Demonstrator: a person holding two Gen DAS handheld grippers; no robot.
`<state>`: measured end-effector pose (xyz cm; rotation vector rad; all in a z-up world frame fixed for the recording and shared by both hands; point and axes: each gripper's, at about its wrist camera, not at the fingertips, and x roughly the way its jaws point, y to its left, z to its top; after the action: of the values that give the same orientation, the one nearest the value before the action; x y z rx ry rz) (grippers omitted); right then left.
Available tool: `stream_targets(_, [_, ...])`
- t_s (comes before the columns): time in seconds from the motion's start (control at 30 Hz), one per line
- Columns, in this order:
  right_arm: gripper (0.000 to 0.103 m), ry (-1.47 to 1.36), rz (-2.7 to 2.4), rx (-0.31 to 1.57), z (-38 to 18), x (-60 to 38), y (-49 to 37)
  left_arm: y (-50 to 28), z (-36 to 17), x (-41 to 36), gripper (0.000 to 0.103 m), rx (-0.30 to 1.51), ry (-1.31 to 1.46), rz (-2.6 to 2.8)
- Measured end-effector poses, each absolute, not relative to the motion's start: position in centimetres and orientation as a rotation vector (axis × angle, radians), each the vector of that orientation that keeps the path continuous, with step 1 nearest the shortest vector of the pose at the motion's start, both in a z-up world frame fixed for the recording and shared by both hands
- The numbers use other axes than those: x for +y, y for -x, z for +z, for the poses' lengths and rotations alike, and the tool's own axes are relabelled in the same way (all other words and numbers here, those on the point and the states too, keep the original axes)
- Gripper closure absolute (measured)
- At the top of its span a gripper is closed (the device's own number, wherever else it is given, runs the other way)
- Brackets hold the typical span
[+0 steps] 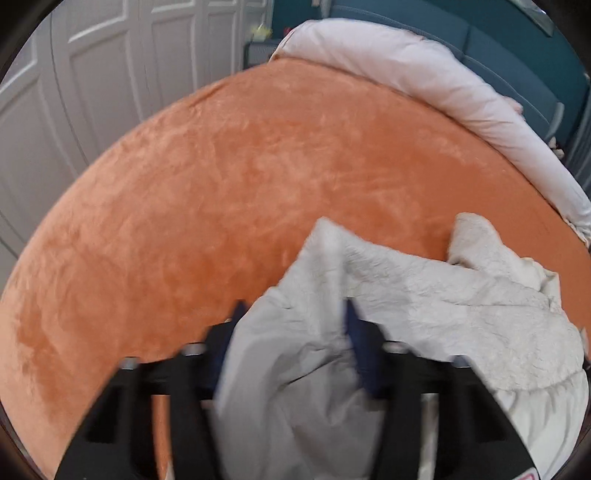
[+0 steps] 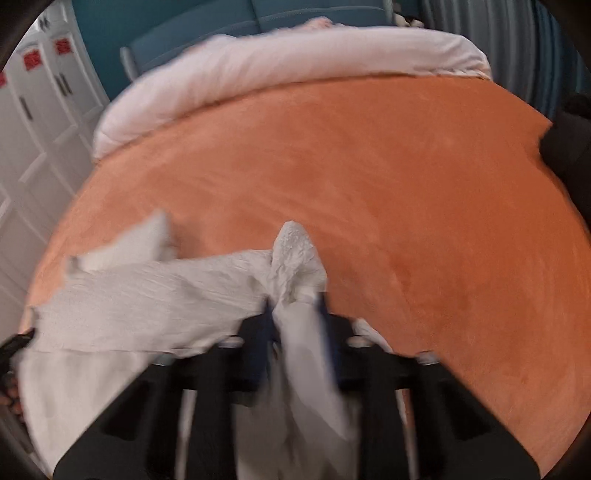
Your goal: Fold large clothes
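A crinkled white garment [image 1: 424, 295] hangs between my two grippers above an orange bed cover [image 1: 221, 184]. My left gripper [image 1: 291, 314] is shut on a bunched part of the garment, which spills over and between its blue-padded fingers. In the right wrist view the same white garment [image 2: 147, 295] stretches away to the left. My right gripper [image 2: 295, 306] is shut on another bunched part of it, and a tuft of cloth sticks up past the fingertips. Both views are motion-blurred.
The orange bed cover [image 2: 406, 203] fills both views. A rolled white duvet [image 1: 424, 74] lies along the bed's far edge, also in the right wrist view [image 2: 277, 59]. White wardrobe doors [image 1: 92, 74] stand to the left. A blue headboard [image 2: 221, 26] is behind.
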<state>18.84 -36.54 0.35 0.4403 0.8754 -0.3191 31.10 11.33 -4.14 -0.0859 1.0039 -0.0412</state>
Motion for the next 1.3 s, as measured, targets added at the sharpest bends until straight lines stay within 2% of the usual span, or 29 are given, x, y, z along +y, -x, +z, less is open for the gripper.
stream_targets(0.03, [0.090, -0.459, -0.306, 0.802, 2.3, -36.8, -18.0, -30.7, -3.2, 11.3, 0.089, 0.973, 0.092, -0.056])
stream_targets(0.17, [0.091, -0.485, -0.305, 0.662, 4.9, -37.6, -15.6, -29.7, 0.0, 11.2, 0.089, 0.860, 0.118, -0.098])
stream_targets(0.23, [0.090, -0.436, -0.346, 0.775, 1.3, -37.7, -16.5, -30.0, -1.4, 9.8, 0.085, 0.855, 0.018, -0.084])
stream_targets(0.27, [0.086, -0.430, -0.366, 0.886, -2.4, -37.8, -17.1, -30.8, -3.9, 8.9, 0.081, 0.911, -0.053, -0.055])
stream_targets(0.33, [0.080, -0.470, -0.380, 0.905, -4.3, -38.2, -17.2, -31.0, -6.9, 8.7, 0.073, 0.955, -0.055, -0.019])
stream_targets(0.37, [0.077, -0.465, -0.396, 0.914, -3.8, -38.3, -17.7, -31.0, -6.8, 8.7, 0.071, 0.941, -0.055, 0.012])
stream_targets(0.47, [0.076, -0.402, -0.429, 0.924, -1.9, -37.3, -17.8, -30.7, -5.9, 8.1, 0.070, 0.942, -0.110, 0.039])
stream_targets(0.6, [0.073, -0.372, -0.389, 0.724, 4.5, -34.4, -15.1, -26.6, 0.1, 8.2, 0.060, 0.801, -0.121, 0.044])
stream_targets(0.67, [0.073, -0.349, -0.265, 0.705, 6.2, -30.8, -15.3, -23.9, 3.2, 6.5, 0.051, 0.729, -0.098, -0.046])
stream_targets(0.77, [0.075, -0.291, -0.019, 0.781, 5.3, -22.5, -17.1, -21.9, 3.3, 1.8, 0.046, 0.760, -0.084, -0.206])
stream_targets(0.83, [0.077, -0.169, 0.078, 0.837, 3.5, -17.2, -17.2, -21.0, 1.2, -0.9, 0.045, 0.810, -0.142, -0.255])
stream_targets(0.9, [0.079, -0.071, 0.072, 0.865, 1.8, -15.9, -16.5, -20.1, -1.7, -2.0, 0.042, 0.841, -0.228, -0.255])
stream_targets(0.93, [0.079, -0.049, 0.060, 0.866, 1.1, -16.5, -15.7, -19.7, -2.8, -1.1, 0.040, 0.832, -0.241, -0.251])
stream_targets(0.97, [0.088, -0.053, 0.028, 0.868, 0.5, -18.7, -14.7, -19.7, -3.1, 0.1, 0.035, 0.829, -0.223, -0.255])
stream_targets(1.0, [0.097, -0.063, -0.025, 0.877, 0.0, -21.1, -13.8, -19.7, -3.2, 1.2, 0.034, 0.831, -0.208, -0.248])
stream_targets(1.07, [0.103, -0.095, -0.160, 0.917, -1.0, -26.5, -11.7, -19.7, -3.2, 4.1, 0.033, 0.839, -0.197, -0.240])
stream_targets(1.17, [0.103, -0.223, -0.223, 0.936, -1.6, -32.7, -8.0, -19.2, -3.4, 7.5, 0.034, 0.805, -0.278, -0.097])
stream_targets(1.27, [0.103, -0.171, -0.297, 0.955, 0.4, -32.4, -7.0, -18.6, -2.2, 10.0, 0.036, 0.801, -0.258, -0.001])
stream_targets(1.3, [0.098, -0.179, -0.297, 0.933, 1.3, -31.7, -7.2, -18.5, -1.5, 10.3, 0.038, 0.789, -0.246, 0.034])
